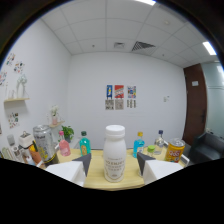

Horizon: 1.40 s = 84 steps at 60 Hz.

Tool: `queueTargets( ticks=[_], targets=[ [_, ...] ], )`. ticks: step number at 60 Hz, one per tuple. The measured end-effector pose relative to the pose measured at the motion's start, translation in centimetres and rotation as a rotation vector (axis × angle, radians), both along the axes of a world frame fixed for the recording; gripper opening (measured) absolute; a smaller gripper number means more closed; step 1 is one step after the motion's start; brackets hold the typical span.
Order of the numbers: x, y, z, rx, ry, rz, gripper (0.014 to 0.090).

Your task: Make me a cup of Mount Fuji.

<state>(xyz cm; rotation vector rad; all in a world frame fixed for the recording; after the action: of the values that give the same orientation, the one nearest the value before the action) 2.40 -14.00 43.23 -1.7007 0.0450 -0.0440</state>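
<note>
A white plastic bottle (114, 152) with a white cap and a pale label stands upright on the wooden table (98, 181). It stands between my gripper's (114, 164) two fingers, with a gap showing on either side. The left finger (83, 163) and the right finger (145, 162) are white with dark tips, and the gripper is open. Behind the bottle runs a row of drinks: a tall silver can (44, 144), a pink bottle (64, 145), a teal bottle (84, 143), a blue bottle (138, 144), a clear bottle (159, 141) and a yellow can (174, 150).
A small potted plant (68, 132) stands behind the pink bottle. A shelf (15, 100) hangs on the left wall and posters (120, 97) on the back wall. A dark door (193, 102) and a black chair (207, 145) are to the right.
</note>
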Motion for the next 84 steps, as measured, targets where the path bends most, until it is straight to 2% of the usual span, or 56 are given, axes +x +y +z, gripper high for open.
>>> queueTargets(
  ticks=[9,13,17,18,30,36,44,50,53,56,60,70,75,84],
  targets=[
    [0.2,3.9,-3.3,-0.037,0.016,0.007,0.0767],
    [-0.1,4.6,-4.2,-0.042,0.031,0.012,0.0669],
    [0.3,4.9,-3.9,-0.017,0.034,0.001,0.0513],
    [0.4,4.9,-3.8,-0.01,0.03,-0.005,0.0506],
    [0.1,4.3,-3.2,-0.023,0.047,0.018,0.0487],
    [-0.2,2.8,0.0,0.031,0.033,0.049,0.0483],
    [-0.1,-0.7,5.0,0.139,0.044,0.097,0.0482],
    [1.2,-3.6,5.3,0.172,0.059,0.11,0.0482],
    [2.1,-4.6,3.8,0.169,0.043,0.11,0.0482],
    [3.4,-5.3,0.6,0.138,0.019,0.086,0.0479],
    [4.6,-6.1,-5.1,0.049,0.039,0.07,0.048],
    [6.7,-7.6,-19.2,-0.119,0.084,0.058,0.0481],
    [7.5,-8.1,-24.2,-0.188,0.061,0.05,0.0479],
    [8.5,-8.0,-29.1,-0.261,-0.055,0.051,0.0479]
  ],
)
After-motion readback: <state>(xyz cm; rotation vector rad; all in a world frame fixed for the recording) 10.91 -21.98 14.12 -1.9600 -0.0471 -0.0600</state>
